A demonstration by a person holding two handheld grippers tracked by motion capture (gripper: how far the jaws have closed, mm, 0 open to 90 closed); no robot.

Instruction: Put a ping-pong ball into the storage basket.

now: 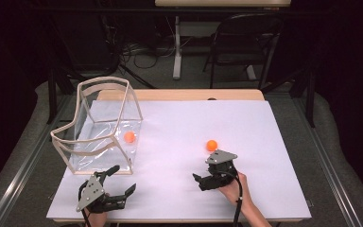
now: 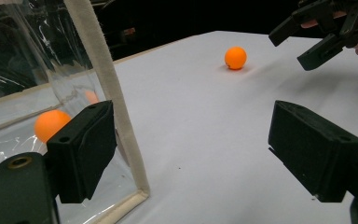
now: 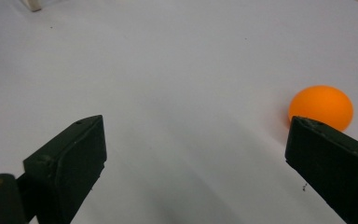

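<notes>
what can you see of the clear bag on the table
The clear bag is a see-through plastic pouch with beige fabric trim along its edges and rim. It lies tipped on the white table sheet at the left, its mouth gaping and the rim curling upward. The film looks crinkled and shiny. One orange ball sits inside against the plastic. The left tongs sit open just in front of its near corner, not gripping it.

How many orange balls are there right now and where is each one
2. One orange ball lies inside the clear bag at the table's left. The other ball sits on the white table sheet, just beyond the open right gripper. The bag's folds could hide more.
</notes>
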